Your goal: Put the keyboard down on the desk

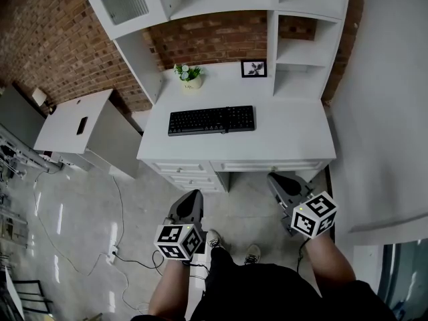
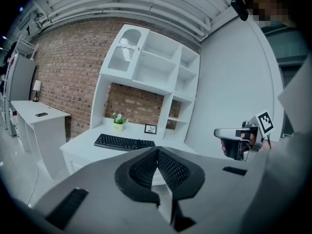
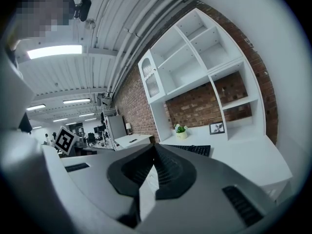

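1. Left gripper [image 2: 157, 154]: the jaws are closed, the ribbed pads meet along one line, and nothing is between them. It is held in front of the desk's front edge, over the floor.
2. Right gripper [image 3: 154, 151]: the jaws are likewise pressed together and hold nothing. It is level with the left gripper and nearer the desk's right front corner.
3. Marker cubes: the left cube [image 1: 179, 241] and the right cube [image 1: 314, 214] carry black-and-white square patterns, not letters.
4. Keyboard [image 1: 211, 120]: black and flat on the white desk [image 1: 287, 139], with its long side parallel to the front edge. It sits left of the surface's middle, well apart from both grippers, and touches neither. The key legends are too small to read.
5. Potted plant [image 1: 190, 75]: stands near the desk's back edge, behind the keyboard's left end.
6. Picture frame [image 1: 253, 68]: stands upright at the back edge, behind the keyboard's right end. Its print is illegible.
7. Side table [image 1: 63, 122]: white, standing left of the desk, with a small dark flat object [image 1: 81, 125] on it.
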The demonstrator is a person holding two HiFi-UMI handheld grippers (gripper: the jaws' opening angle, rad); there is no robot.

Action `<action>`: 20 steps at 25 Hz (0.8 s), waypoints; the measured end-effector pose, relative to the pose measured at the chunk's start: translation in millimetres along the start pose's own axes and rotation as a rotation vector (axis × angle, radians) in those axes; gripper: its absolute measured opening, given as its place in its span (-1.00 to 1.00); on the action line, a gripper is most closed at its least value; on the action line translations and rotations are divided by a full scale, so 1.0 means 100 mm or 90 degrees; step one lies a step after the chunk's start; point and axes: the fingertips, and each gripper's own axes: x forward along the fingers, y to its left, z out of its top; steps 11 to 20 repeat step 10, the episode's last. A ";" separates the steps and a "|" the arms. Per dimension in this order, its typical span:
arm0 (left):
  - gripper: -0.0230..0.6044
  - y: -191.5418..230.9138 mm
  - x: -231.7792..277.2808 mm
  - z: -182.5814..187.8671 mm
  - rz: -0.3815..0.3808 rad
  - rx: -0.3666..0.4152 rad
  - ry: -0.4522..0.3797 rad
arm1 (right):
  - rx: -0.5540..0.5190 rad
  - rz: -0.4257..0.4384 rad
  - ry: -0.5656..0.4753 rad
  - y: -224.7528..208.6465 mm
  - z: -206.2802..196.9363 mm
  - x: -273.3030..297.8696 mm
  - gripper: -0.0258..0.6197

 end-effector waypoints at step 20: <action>-0.87 -0.01 -0.03 0.01 -0.001 -0.002 -0.001 | 0.002 0.001 -0.006 0.02 0.01 -0.01 -0.87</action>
